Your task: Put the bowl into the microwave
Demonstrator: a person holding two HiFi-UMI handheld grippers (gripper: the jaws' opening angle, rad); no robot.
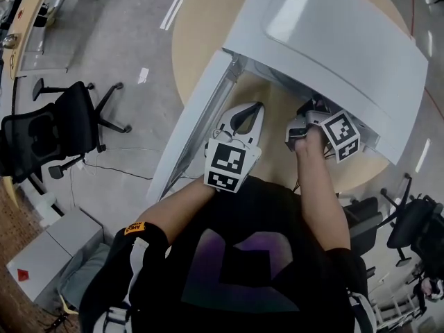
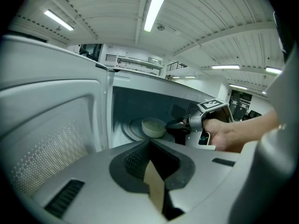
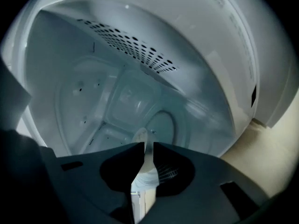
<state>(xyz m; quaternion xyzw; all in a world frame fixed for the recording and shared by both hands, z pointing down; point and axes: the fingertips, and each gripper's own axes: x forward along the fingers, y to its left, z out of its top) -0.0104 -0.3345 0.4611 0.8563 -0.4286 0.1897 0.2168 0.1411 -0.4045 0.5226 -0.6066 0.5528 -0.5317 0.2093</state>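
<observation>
Biggest risk from here, I'd say, is the let-go: the bowl is already inside the microwave, sitting low over the glass turntable left of centre in the left gripper view, but I can't tell if it's fully resting on it. If the jaws part while it's a bit off the plate or tilted, it could drop and rock, and pulling out without opening enough could drag it back toward the opening. The right gripper is reaching into the cavity with its jaws pinched nearly together on the bowl's thin rim, so it's only an edge grip. The left gripper hangs out front near the open door, jaws closed together with nothing in them, just above the round desk.
</observation>
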